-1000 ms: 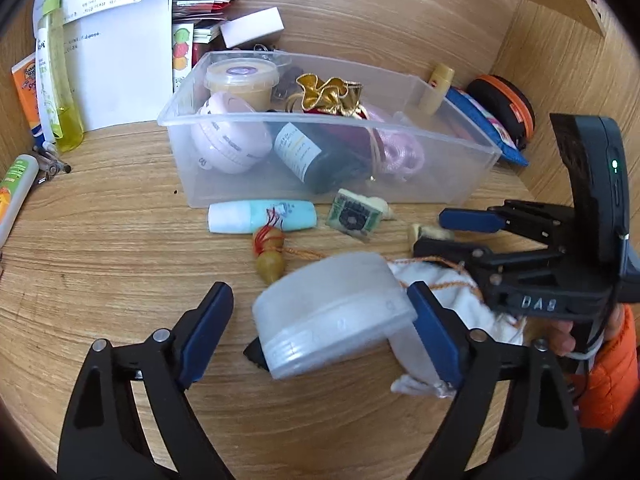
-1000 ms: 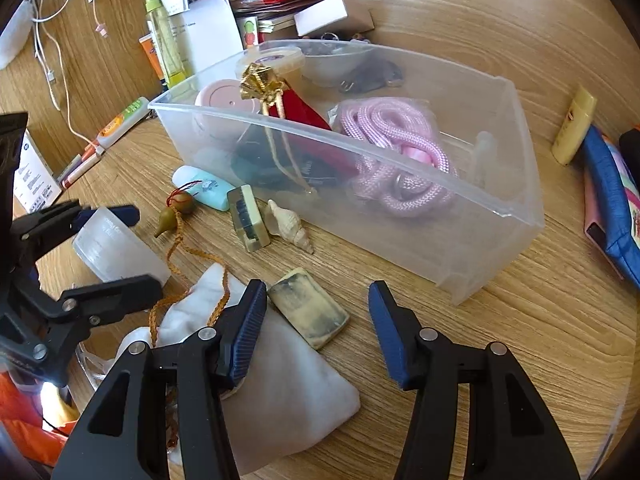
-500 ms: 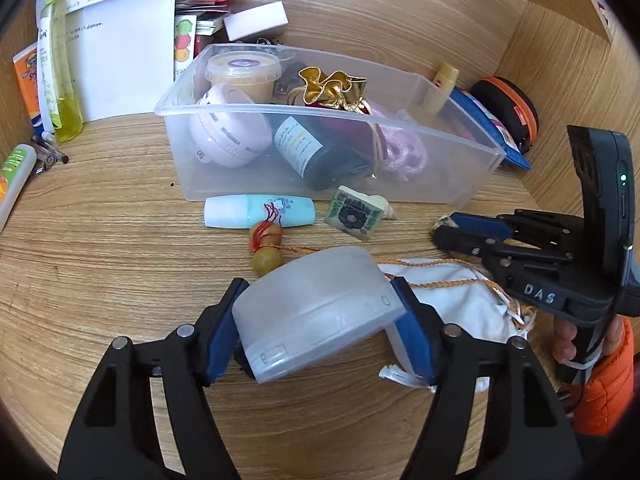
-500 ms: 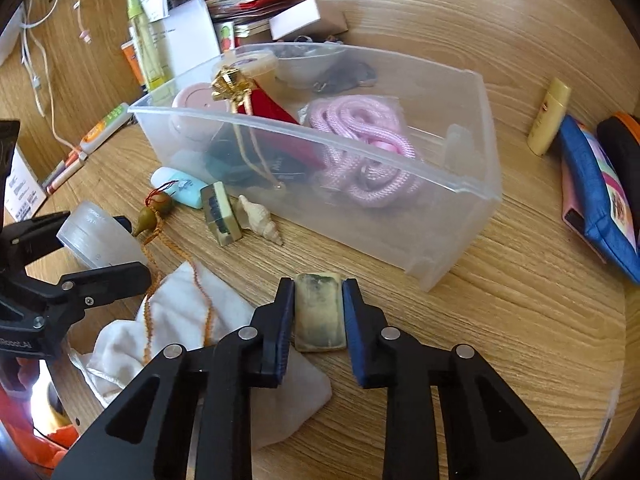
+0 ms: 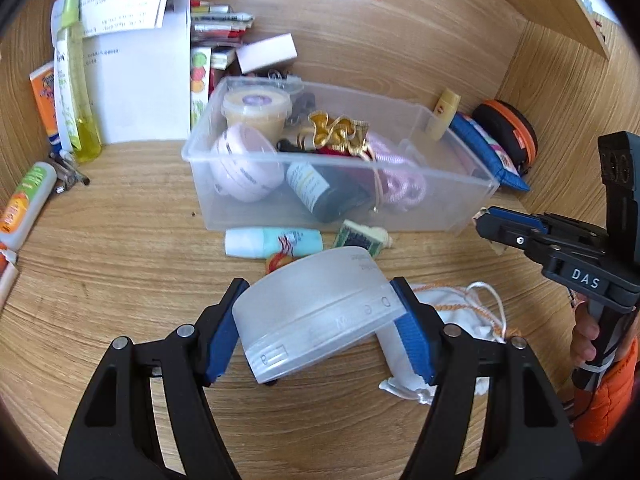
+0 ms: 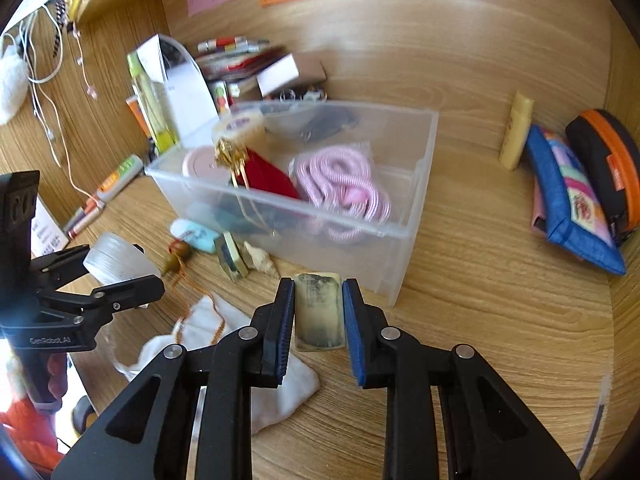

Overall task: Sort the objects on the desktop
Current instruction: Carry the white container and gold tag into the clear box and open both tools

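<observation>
Both grippers had closed since the earlier frames: the left gripper (image 5: 316, 332), spread around the frosted round jar (image 5: 316, 312) a second before, now pinched it between its blue pads, and the right gripper (image 6: 318, 312), then open above the small yellowed block (image 6: 319, 311), now clamped it, clear of the white cloth pouch (image 6: 276, 396).

The clear plastic bin (image 6: 404, 248) stood toward the back of the wooden surface (image 6: 500, 320). It held a lidded tub of pale cream (image 5: 256, 110), a pink round case (image 5: 244, 168), a dark bottle with a pale label (image 5: 320, 192), a red pouch with a gold top (image 6: 268, 178) and a coil of pink cord (image 6: 344, 188). Just in front of its near wall lay a light-blue tube (image 5: 272, 242), a small green-edged block (image 5: 354, 238), a seashell (image 6: 262, 260) and a gourd charm on an orange cord (image 6: 178, 256).

Each gripper pointed down at a slant toward the bin — the right one, seen from the left wrist, had its tips near the bin's right corner, with fingers (image 5: 584, 340) and an orange sleeve (image 5: 612, 396) on its handle.

Right of the bin the surface lay open as far as a blue zip pouch (image 6: 572, 208) and a black-and-orange case (image 6: 608, 168) by the side wall; bottles and papers crowded the left rear corner.
</observation>
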{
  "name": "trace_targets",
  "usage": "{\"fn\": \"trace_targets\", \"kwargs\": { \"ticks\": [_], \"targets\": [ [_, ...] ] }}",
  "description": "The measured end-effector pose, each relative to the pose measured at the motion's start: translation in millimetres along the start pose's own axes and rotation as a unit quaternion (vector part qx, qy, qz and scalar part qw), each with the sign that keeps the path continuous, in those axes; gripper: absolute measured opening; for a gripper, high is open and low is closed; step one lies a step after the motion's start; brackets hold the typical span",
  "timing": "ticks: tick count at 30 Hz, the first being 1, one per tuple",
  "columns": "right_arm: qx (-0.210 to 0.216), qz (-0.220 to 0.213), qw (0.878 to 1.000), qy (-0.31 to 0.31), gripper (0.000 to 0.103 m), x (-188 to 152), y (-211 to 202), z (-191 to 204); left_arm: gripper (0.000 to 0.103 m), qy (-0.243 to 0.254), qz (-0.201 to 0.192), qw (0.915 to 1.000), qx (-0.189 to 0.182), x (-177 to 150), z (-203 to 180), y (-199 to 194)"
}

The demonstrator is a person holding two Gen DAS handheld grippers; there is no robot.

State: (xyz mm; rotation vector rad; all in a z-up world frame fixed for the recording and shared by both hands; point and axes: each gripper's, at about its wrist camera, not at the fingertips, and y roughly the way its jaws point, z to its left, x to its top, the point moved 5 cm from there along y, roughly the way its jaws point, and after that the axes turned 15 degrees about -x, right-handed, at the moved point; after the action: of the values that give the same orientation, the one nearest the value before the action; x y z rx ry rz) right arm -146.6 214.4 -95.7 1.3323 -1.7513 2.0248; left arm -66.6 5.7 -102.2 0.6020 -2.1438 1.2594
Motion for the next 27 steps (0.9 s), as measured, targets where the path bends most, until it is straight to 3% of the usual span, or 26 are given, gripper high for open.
{"fn": "trace_targets", "kwargs": {
  "ticks": [12,27],
  "targets": [
    [0.018,-0.04,0.999,0.011,0.022,20.9,-24.6,2.1,0.07,-0.001,-0.045,0.9989,0.016,32.8,9.9,-30.1],
    [0.066,-0.057,0.996,0.005,0.022,55.4,-11.8,33.4,0.07,0.004,-0.063,0.9973,0.038,59.6,19.9,-43.7]
  ]
}}
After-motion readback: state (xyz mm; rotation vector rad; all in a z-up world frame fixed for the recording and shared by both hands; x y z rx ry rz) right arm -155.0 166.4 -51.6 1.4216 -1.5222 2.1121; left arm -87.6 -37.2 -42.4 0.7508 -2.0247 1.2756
